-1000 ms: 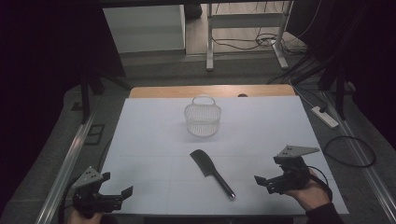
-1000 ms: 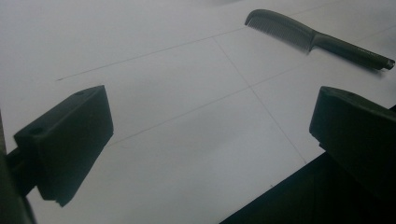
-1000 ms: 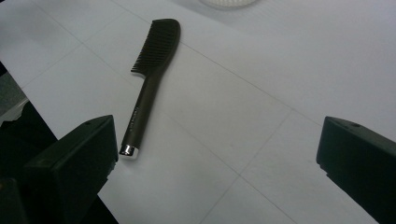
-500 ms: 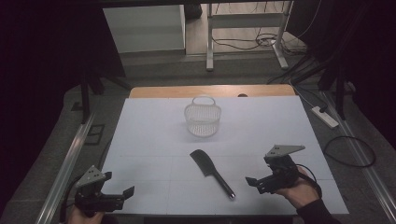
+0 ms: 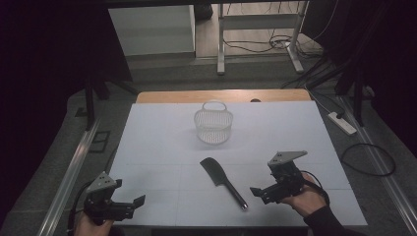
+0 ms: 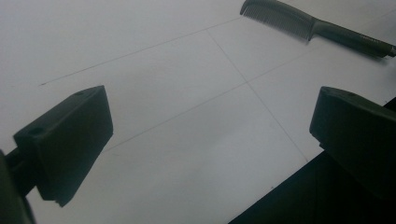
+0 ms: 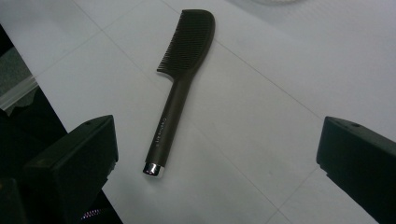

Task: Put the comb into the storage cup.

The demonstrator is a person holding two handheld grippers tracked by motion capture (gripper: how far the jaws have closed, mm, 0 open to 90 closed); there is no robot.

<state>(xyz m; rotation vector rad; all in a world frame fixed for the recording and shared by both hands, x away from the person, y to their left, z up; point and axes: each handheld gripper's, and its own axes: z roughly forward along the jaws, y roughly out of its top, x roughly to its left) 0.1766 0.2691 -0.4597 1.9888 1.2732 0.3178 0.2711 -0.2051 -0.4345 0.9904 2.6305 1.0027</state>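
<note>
The right gripper (image 5: 261, 191), jaws wide, is lining up on the black plastic comb (image 7: 180, 81) lying on the white tabletop (image 5: 162, 142); next it likely must close around the handle. The left gripper (image 5: 129, 205) hangs with jaws wide, holding nothing.

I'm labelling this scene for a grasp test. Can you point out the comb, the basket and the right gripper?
comb (image 7: 175, 100): right gripper view, upper part of its handle.
basket (image 5: 213, 129): high view, front of its mesh wall.
right gripper (image 5: 259, 191): high view, midway between its open fingers.
</note>
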